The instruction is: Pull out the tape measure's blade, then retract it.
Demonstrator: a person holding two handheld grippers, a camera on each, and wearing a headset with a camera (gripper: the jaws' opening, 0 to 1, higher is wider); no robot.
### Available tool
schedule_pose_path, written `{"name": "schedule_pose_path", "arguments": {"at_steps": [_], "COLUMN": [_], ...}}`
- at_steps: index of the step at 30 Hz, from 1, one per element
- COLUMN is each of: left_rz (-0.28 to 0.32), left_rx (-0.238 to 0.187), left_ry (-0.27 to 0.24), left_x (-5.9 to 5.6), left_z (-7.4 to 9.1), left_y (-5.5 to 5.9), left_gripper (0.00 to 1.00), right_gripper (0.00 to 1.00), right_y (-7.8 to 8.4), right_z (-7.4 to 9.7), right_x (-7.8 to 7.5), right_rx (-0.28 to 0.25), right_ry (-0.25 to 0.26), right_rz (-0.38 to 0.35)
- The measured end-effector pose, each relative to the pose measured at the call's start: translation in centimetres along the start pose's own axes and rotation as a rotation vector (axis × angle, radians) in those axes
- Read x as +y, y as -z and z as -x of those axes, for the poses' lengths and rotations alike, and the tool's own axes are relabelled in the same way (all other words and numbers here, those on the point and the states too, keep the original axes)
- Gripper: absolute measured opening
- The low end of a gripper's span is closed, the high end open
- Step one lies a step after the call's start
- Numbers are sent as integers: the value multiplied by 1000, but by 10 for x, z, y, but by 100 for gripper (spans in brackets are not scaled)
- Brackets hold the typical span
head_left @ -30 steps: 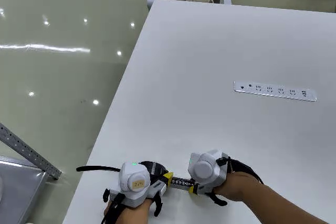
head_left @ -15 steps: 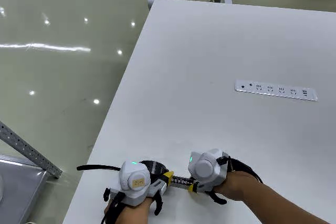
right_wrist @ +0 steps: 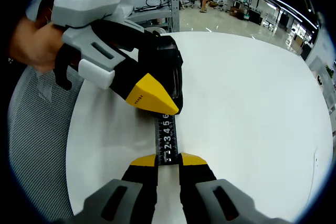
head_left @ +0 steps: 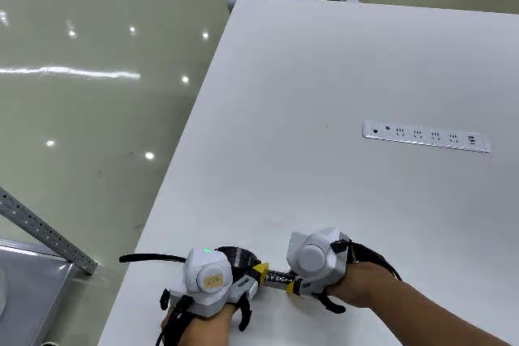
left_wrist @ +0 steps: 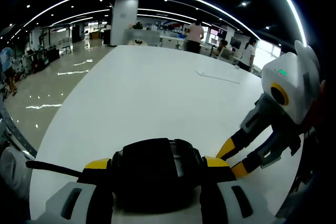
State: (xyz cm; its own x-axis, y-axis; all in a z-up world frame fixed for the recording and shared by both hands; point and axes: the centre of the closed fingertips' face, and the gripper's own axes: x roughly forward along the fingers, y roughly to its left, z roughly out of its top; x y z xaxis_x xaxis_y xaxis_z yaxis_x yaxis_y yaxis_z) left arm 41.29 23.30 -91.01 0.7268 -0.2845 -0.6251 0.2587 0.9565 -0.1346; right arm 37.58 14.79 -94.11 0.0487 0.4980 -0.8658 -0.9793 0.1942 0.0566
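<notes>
The tape measure [right_wrist: 169, 69] sits at the near edge of the white table [head_left: 324, 79], just in front of the person and strung between the two grippers. Its case is black, rounded and chunky, with a glossy top in the left gripper view. A thin black cord [head_left: 150, 260] trails from it across the table edge, away from the right gripper.

The left gripper [left_wrist: 156, 162] has its yellow-tipped fingers [left_wrist: 97, 164] closed against the two sides of the case, which fills the gap between them. In the right gripper view one of those yellow tips lies along the case, pointing to where the blade comes out.

A short length of blade [right_wrist: 167, 135] is out. It is a narrow dark strip with pale digits and tick marks; 2 to 6 can be read along it. It runs straight from the mouth of the case to the right gripper [right_wrist: 168, 159], whose fingers [right_wrist: 143, 160] are pinched nearly together on the blade's free end, one yellow tip on each side. Whether the end hook is caught there I cannot tell.

In the head view the grippers lie close together, side by side, with the exposed blade bridging the small gap. Well apart, further up the table, a white power strip [head_left: 426, 137] lies flat.
</notes>
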Motion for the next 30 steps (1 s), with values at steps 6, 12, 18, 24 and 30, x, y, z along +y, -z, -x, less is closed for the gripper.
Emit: {"name": "schedule_pose_path", "arguments": {"at_steps": [6, 12, 18, 24, 30], "left_rz": [-1, 1, 2, 4, 4], "left_rx": [0, 1, 1, 2, -6], "left_ry": [1, 0, 1, 3, 7], "left_x": [0, 0, 0, 0, 0], "left_z": [-1, 0, 0, 0, 0], "left_y": [0, 0, 0, 0, 0], "left_gripper": [63, 63, 63, 63, 63], "right_gripper": [15, 15, 15, 15, 15], "right_y": [-3, -4, -7, -9, -11], "right_z": [-2, -2, -5, -5, -7], "right_x": [-1, -1, -1, -1, -1], "right_rx": [-5, -9, -12, -15, -26], "right_ry": [-3, -3, -2, -5, -14], "right_rz": [9, 8, 9, -5, -16]}}
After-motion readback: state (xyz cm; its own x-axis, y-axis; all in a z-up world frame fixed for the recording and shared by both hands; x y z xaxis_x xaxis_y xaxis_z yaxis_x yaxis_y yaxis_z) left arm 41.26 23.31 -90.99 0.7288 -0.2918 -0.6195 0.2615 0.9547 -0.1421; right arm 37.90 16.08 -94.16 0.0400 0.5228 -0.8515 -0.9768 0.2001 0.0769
